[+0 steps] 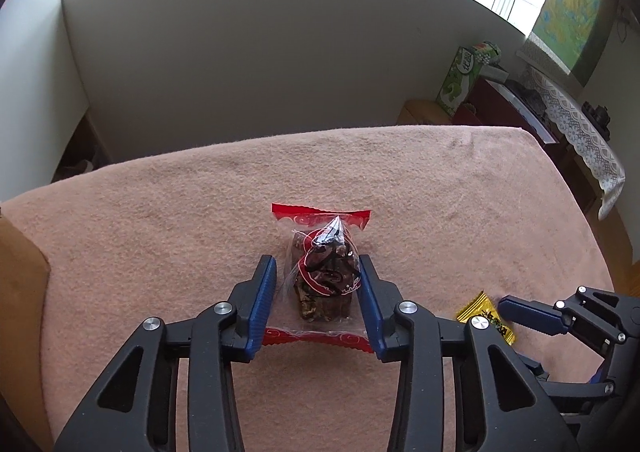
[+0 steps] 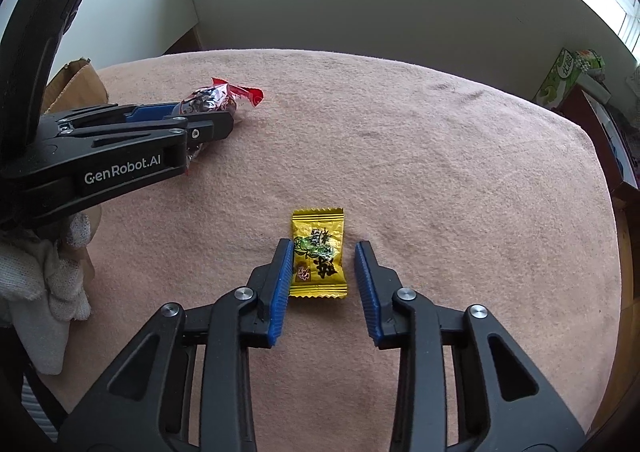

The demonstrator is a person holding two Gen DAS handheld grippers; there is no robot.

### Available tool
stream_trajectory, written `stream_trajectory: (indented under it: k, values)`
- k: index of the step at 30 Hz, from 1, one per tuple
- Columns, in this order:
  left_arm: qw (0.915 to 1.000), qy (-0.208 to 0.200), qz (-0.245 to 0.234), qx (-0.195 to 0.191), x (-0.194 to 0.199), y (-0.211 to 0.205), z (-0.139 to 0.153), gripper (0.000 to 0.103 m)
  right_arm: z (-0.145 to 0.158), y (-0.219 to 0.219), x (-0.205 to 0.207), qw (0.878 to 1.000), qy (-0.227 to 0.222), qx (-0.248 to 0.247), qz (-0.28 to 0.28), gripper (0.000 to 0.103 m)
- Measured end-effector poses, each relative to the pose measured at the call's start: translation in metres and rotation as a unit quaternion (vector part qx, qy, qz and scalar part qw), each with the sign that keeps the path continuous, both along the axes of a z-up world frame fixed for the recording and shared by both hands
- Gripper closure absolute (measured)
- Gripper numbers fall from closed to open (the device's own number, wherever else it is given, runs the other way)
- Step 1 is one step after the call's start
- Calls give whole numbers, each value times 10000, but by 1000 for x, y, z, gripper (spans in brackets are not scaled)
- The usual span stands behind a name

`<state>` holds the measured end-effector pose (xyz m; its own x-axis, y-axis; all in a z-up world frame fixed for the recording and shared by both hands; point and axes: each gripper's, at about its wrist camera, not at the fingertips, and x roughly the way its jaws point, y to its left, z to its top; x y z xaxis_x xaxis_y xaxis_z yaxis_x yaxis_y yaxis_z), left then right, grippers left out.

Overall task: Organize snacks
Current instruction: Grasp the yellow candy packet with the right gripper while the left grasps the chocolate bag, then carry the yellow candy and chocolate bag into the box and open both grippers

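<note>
While its jaws stand apart, the right gripper (image 2: 322,252) straddles a yellow candy (image 2: 318,252) lying flat on the pink cloth (image 2: 440,172), only its left pad touching. Farther left, the left gripper (image 1: 318,272) squeezes a clear red-edged snack bag (image 1: 322,276)

A matt, fuzzy pink cloth (image 2: 440,172) covers the tabletop. The red-edged snack packet (image 1: 320,276) is clear glossy plastic; the yellow candy wrapper (image 2: 318,256) is shiny foil. The ribbed blue pads (image 2: 280,292) look rubbery.

"GenRobot.AI" on the left hand-held gripper (image 2: 208,124).
</note>
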<state>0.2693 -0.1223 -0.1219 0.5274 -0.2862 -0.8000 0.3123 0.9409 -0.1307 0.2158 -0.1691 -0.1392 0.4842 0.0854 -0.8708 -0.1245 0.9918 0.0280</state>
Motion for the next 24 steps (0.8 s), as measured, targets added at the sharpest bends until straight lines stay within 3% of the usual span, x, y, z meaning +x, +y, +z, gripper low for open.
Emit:
stream_trajectory:
  k: [14,24]
  values:
    - [9998,-78,164,-39,-34,28,7,66,2,-12,-12,9999,28,145,-41,76]
    - [9987,-384,291,-142,-83,55,33,66,27,6,-47,9995,-149,255,74,77]
